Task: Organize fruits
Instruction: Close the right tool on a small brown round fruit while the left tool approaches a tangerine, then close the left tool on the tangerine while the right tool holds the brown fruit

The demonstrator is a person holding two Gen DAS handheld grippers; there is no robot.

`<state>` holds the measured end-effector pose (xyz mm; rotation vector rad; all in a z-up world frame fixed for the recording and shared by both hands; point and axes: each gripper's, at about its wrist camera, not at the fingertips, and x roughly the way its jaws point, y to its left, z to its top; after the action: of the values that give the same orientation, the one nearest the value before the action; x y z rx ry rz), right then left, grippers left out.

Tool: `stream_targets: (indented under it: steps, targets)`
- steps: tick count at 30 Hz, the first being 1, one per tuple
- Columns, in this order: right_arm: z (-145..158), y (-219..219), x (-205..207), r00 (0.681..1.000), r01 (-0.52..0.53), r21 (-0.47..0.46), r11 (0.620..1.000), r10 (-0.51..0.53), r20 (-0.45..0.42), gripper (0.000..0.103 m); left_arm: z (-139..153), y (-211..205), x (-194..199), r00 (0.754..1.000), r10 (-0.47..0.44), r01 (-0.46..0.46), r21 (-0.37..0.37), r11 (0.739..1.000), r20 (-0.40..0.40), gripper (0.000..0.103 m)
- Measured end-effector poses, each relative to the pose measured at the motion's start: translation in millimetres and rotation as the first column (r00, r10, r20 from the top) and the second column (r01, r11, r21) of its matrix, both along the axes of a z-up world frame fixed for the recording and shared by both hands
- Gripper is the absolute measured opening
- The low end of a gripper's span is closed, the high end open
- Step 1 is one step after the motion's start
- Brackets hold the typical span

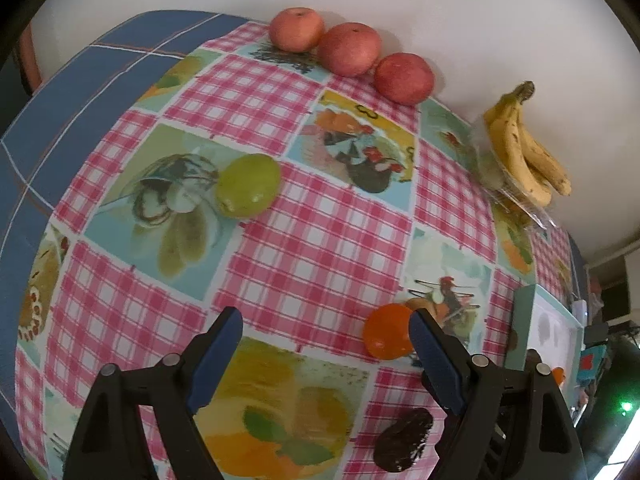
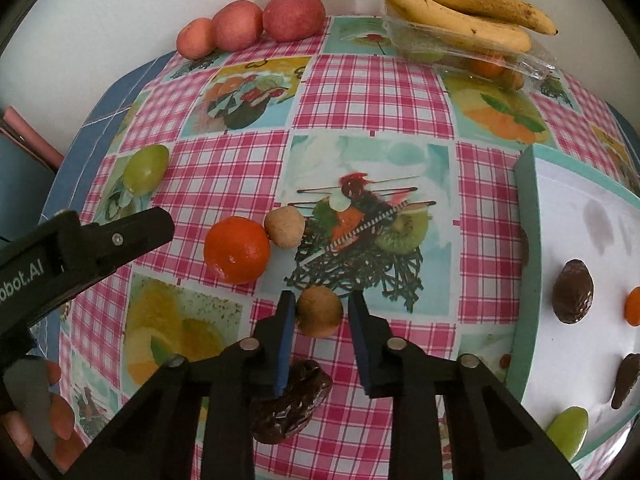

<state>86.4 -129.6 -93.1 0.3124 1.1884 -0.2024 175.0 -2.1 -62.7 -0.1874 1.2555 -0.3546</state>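
Note:
My right gripper [image 2: 320, 312] is open with a small brown round fruit [image 2: 320, 316] between its fingertips on the table; the pads do not touch it. A dark date [image 2: 290, 400] lies under the gripper. An orange [image 2: 237, 250] and a second brown fruit [image 2: 285, 227] lie just ahead. My left gripper [image 1: 326, 332] is open and empty above the cloth, its right finger beside the orange [image 1: 386, 332]. A green fruit [image 1: 248, 185] lies further ahead. The dark date [image 1: 404, 444] shows low in the left wrist view.
Three red apples [image 1: 348, 49] and a bunch of bananas [image 1: 524, 148] on a clear plastic box [image 2: 460, 50] stand along the wall. A teal-rimmed white tray [image 2: 524, 264] at the right holds dates, a green fruit and an orange piece. The left gripper [image 2: 80, 252] reaches in from the left.

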Motion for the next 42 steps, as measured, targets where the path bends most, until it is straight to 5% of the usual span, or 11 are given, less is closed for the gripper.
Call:
stream_targets:
  steps: [12, 23, 36, 42]
  targets:
    - [2, -41, -15, 0.995, 0.102, 0.002, 0.995, -0.102, -0.016, 0.025, -5, -29, -5, 0.997, -0.075, 0.074, -0.032, 0.997, -0.023, 0.072]
    - [4, -63, -22, 0.991, 0.130, 0.024, 0.991, -0.129, -0.022, 0.025, -12, -44, -6, 0.994, -0.102, 0.101, -0.026, 0.995, -0.028, 0.042]
    - [8, -62, -26, 0.990, 0.138, 0.028, 0.990, -0.137, -0.024, 0.025, 15, -40, -8, 0.994, -0.107, 0.108, -0.042, 0.993, 0.026, 0.039]
    - [32, -66, -31, 0.989, 0.148, 0.026, 0.989, -0.149, 0.020, 0.025, 41, -43, -12, 0.990, -0.120, 0.125, -0.057, 0.991, 0.079, 0.039]
